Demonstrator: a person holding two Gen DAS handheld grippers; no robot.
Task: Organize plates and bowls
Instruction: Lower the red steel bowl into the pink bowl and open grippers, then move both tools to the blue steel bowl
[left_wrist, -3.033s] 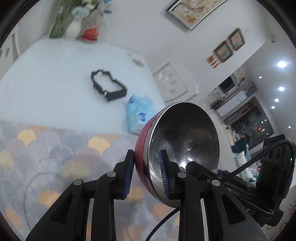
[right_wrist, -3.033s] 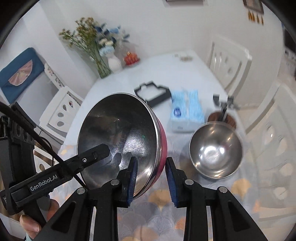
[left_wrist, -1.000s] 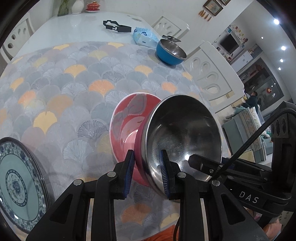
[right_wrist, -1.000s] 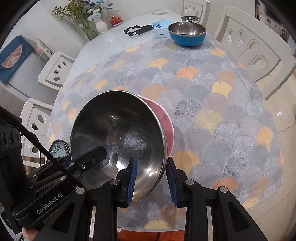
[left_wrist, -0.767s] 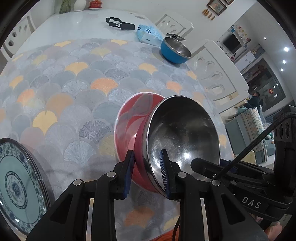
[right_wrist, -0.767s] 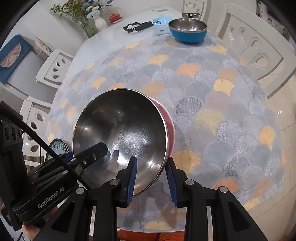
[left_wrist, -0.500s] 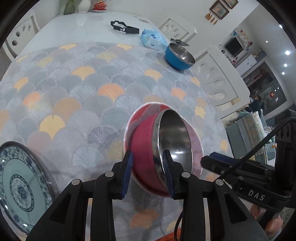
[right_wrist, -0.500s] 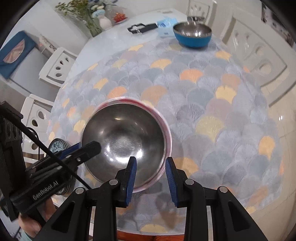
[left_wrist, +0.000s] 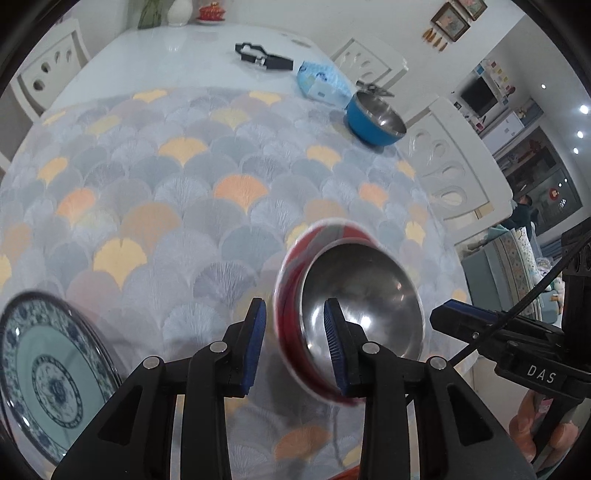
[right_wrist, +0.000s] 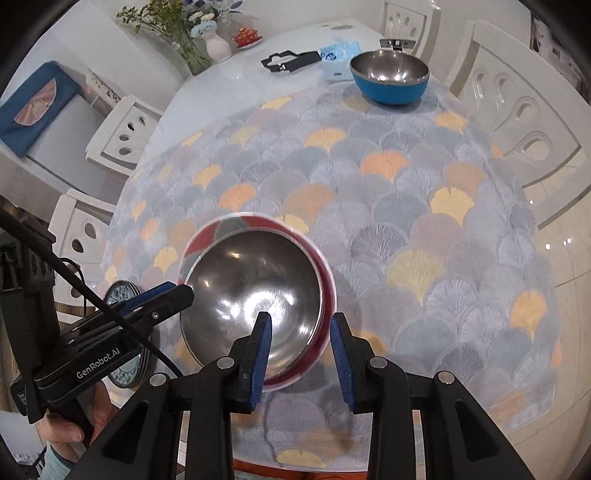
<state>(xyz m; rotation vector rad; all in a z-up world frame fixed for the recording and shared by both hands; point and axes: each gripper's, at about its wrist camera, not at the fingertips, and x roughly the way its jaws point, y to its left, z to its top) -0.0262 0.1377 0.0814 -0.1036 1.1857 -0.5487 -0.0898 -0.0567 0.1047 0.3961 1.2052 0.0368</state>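
**Red bowl let go near the front of the desk**

Red bowl, shiny silver inside, sits on the fan-pattern cloth close to the near edge of the desk. It looks blurry and a bit tipped, so it may be rocking or not settled flat. I cannot tell for sure.

Left tongs are wide. The bowl's near rim sits in the gap between the blue pads, and I cannot tell if a pad touches it. Right tongs are wide too, with the rim on that side in the gap. Neither pair squeezes the bowl.

My guess at the step: the red bowl is being put down here, and the putting-down is nearly done.

A blue bowl stands far away at the back of the cloth, beside a pale blue tissue pack. A blue-and-white plate lies near the front on the left side.

Next, I think the tongs should pull up and back without bumping the rim. Then one pair could reach far for the blue bowl, pinch its rim, and bring it over to sit inside the red one. The shiny rim may slip, so the pinch must be firm.
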